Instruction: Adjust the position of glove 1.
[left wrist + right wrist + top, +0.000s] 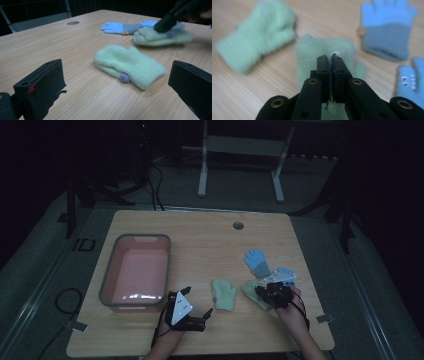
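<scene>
The green mitten (324, 52) under the right gripper (331, 58) lies at lower right of the table (200, 235) in the high view, just below the 2 blue gloves. In the right gripper view the fingers (322, 72) stand pressed together at the centre of the frame, their tips down on this mitten and pinching a bit of its fabric. So it looks gripped but not yet lifted; it lies flat on the wood.

The second green mitten (130, 66) sits just to its left in the high view, apart from it, in the middle of the left gripper view between that gripper's fingers (41, 87). The left gripper (192, 312), at bottom centre of the high view, has its fingers wide apart and touches nothing.

1 blue glove (256, 261) lies above the held mitten, and another blue glove (283, 275) lies right beside the right gripper.

The pink bin (136, 270) at left of the table holds nothing. If the work is to gather the gloves into it, none is in yet: 1 mitten is just grasped, and all 4 pieces remain to be moved.
</scene>
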`<control>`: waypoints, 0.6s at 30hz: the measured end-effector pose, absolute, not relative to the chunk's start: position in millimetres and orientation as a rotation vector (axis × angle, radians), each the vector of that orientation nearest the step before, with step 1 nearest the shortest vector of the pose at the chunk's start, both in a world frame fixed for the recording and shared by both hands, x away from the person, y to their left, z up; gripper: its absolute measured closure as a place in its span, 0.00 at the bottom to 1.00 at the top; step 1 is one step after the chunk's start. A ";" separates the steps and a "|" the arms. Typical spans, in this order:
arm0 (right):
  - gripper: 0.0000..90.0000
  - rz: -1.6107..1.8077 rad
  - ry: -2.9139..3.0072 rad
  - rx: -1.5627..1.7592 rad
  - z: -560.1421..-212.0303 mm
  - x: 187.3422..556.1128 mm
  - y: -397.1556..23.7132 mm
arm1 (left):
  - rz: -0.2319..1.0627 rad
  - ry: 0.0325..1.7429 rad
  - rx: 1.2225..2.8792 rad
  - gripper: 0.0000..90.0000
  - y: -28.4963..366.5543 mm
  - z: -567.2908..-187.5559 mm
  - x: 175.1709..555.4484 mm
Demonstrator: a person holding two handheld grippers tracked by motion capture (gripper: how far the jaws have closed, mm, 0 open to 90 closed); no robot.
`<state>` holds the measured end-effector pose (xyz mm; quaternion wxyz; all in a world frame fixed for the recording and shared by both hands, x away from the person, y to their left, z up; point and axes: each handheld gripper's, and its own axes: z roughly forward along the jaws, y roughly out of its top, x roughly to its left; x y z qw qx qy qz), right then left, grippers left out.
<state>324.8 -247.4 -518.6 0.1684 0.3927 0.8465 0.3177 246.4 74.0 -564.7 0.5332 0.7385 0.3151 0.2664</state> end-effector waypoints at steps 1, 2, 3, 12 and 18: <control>0.96 0.919 2.389 1.136 -514.9 323.5 -246.5 | 0.637 0.750 1.762 0.01 73.9 -564.7 246.4; 0.96 0.931 2.363 1.160 -510.8 322.4 -245.5 | 0.638 0.749 1.762 0.01 73.9 -564.7 246.3; 0.96 0.924 2.335 1.177 -507.2 321.9 -244.9 | 0.638 0.748 1.763 0.01 73.8 -564.7 246.3; 0.96 0.902 2.084 1.417 -495.2 308.7 -237.4 | 0.639 0.748 1.763 0.01 73.8 -564.7 246.2; 0.96 0.905 1.980 1.543 -510.6 297.0 -228.7 | 0.630 0.746 1.759 0.03 74.4 -564.8 246.4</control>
